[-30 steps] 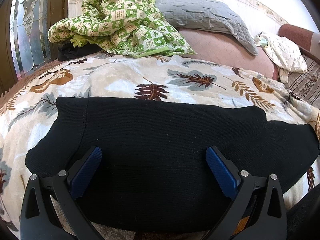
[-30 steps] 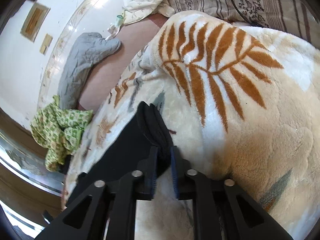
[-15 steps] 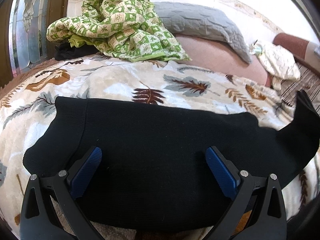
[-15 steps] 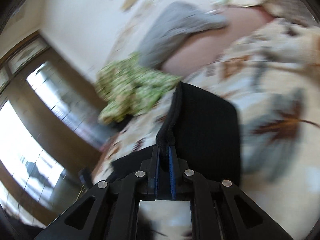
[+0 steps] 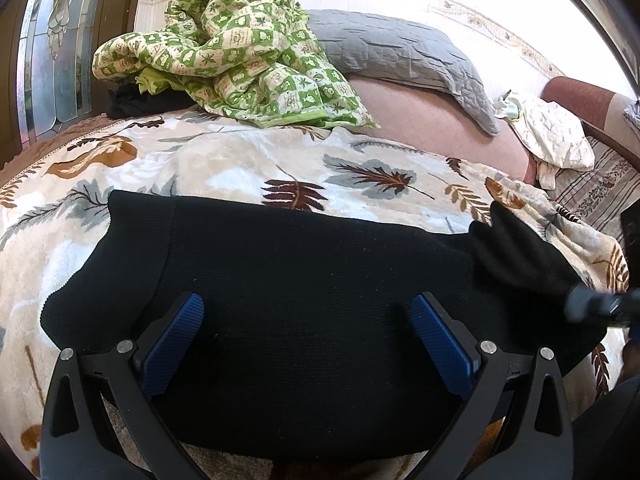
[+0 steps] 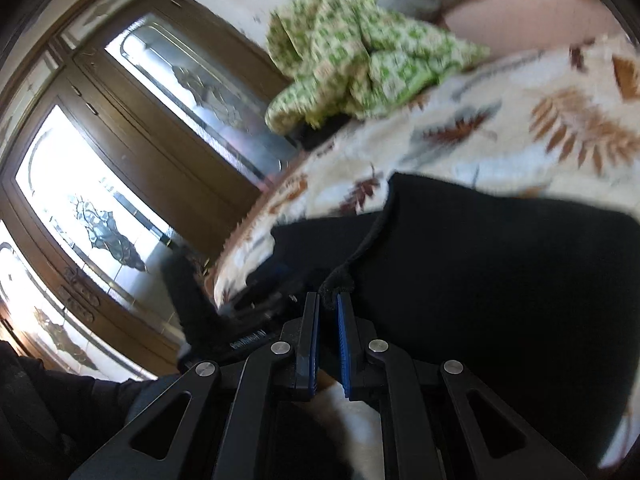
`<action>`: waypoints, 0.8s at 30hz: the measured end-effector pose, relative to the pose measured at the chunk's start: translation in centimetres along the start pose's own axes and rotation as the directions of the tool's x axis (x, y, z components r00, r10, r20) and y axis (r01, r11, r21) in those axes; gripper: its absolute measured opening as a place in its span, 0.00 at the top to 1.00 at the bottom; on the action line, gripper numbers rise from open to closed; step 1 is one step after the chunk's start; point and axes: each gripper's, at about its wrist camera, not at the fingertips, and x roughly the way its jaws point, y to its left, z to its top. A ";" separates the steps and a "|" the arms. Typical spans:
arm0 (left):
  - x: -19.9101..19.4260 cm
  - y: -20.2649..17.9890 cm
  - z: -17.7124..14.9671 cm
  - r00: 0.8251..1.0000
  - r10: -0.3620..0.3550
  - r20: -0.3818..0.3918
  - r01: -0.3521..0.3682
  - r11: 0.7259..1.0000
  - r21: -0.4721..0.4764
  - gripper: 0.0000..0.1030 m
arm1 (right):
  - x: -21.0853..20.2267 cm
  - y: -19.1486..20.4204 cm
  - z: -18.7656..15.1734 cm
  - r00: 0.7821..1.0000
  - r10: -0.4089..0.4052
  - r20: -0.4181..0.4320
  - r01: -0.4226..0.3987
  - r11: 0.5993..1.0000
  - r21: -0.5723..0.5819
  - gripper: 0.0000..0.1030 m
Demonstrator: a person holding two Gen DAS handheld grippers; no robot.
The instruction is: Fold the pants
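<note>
Black pants [image 5: 312, 280] lie across a leaf-patterned blanket [image 5: 224, 164] on a bed. My left gripper [image 5: 308, 328] hovers open just above their near edge, its blue pads wide apart with cloth beneath them. The right end of the pants [image 5: 516, 252] is lifted and doubled back over the rest. My right gripper [image 6: 328, 320] is shut on the hem of that lifted end [image 6: 338, 286], and the black cloth [image 6: 500, 280] hangs to its right. In the left wrist view the right gripper shows as a blur at the right edge [image 5: 600, 306].
A crumpled green checked quilt [image 5: 236, 52] and a grey pillow [image 5: 396, 52] lie at the bed's far side. A cream cloth bundle [image 5: 552, 136] sits at the right. Wooden doors with patterned glass [image 6: 120, 184] stand left of the bed. A person's dark sleeve [image 6: 60, 404] is at lower left.
My right gripper has lifted the pants' right end off the blanket and carried it leftward over the garment, rolling as it went. The left gripper has stayed in place, open.
</note>
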 end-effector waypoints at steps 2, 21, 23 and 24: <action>0.0 0.0 0.0 1.000 -0.001 0.000 0.001 1.000 -0.001 0.00 | 1.2 -0.3 -0.7 0.998 -0.038 -0.056 0.038 0.999 -0.010 0.92; -3.5 -11.1 6.5 0.883 -0.454 -0.121 0.456 0.764 0.457 0.00 | -12.9 1.2 -3.2 0.875 -0.461 0.146 0.476 0.874 -0.098 0.58; -1.8 -13.8 6.2 0.847 -0.494 -0.196 0.516 0.678 0.523 0.13 | -12.5 1.5 -3.3 0.871 -0.470 0.141 0.488 0.862 -0.140 0.65; -0.4 -14.6 6.1 0.840 -0.482 -0.250 0.536 0.663 0.522 0.20 | -12.2 1.7 -3.4 0.871 -0.474 0.129 0.490 0.857 -0.161 0.69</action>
